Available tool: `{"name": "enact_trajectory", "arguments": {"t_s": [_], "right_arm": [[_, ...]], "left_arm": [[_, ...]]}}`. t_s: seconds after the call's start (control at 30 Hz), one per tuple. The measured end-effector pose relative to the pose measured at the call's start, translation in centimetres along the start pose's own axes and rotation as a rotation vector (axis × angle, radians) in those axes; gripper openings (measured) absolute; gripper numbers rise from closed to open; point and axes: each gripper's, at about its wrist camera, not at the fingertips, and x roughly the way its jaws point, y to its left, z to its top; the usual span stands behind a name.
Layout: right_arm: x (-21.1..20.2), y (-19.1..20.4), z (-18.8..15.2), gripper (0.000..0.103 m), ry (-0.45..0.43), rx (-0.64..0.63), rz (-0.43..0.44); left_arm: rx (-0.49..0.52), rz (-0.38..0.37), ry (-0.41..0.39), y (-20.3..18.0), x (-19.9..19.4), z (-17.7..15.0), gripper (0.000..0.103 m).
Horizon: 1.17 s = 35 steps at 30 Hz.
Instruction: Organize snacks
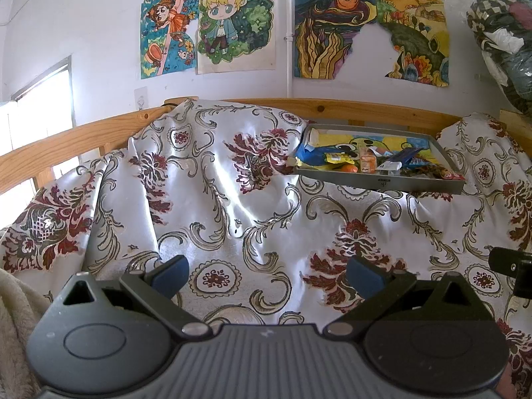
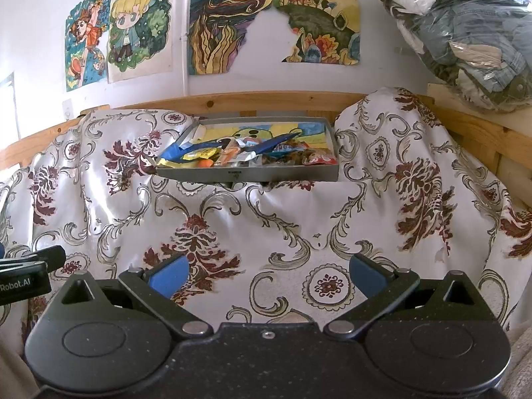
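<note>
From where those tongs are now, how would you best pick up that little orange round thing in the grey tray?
Take the orange round snack across its sides, coming down from above. It sits low, right behind the grey tray's front wall, with wrappers crowding it, so a level approach from the front would probably hit the wall. The right tongs are open and roughly facing the tray, so they look better placed.

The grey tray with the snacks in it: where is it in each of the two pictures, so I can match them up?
Left wrist view: the grey tray sits right of centre, at mid-height, on the patterned cloth.
Right wrist view: the tray sits near the centre, slightly left, at mid-height.
Shared landmark: the wooden rail runs just behind the tray in both views, under the wall drawings.
</note>
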Motion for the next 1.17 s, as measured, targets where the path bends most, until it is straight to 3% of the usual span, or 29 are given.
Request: {"name": "enact_trajectory", "arguments": {"t_s": [1.17], "right_arm": [[0.02, -0.01, 0.07, 0.102, 0.004, -0.002, 0.001]], "left_arm": [[0.011, -0.017, 0.021, 0.32, -0.01, -0.13, 0.103]]}}
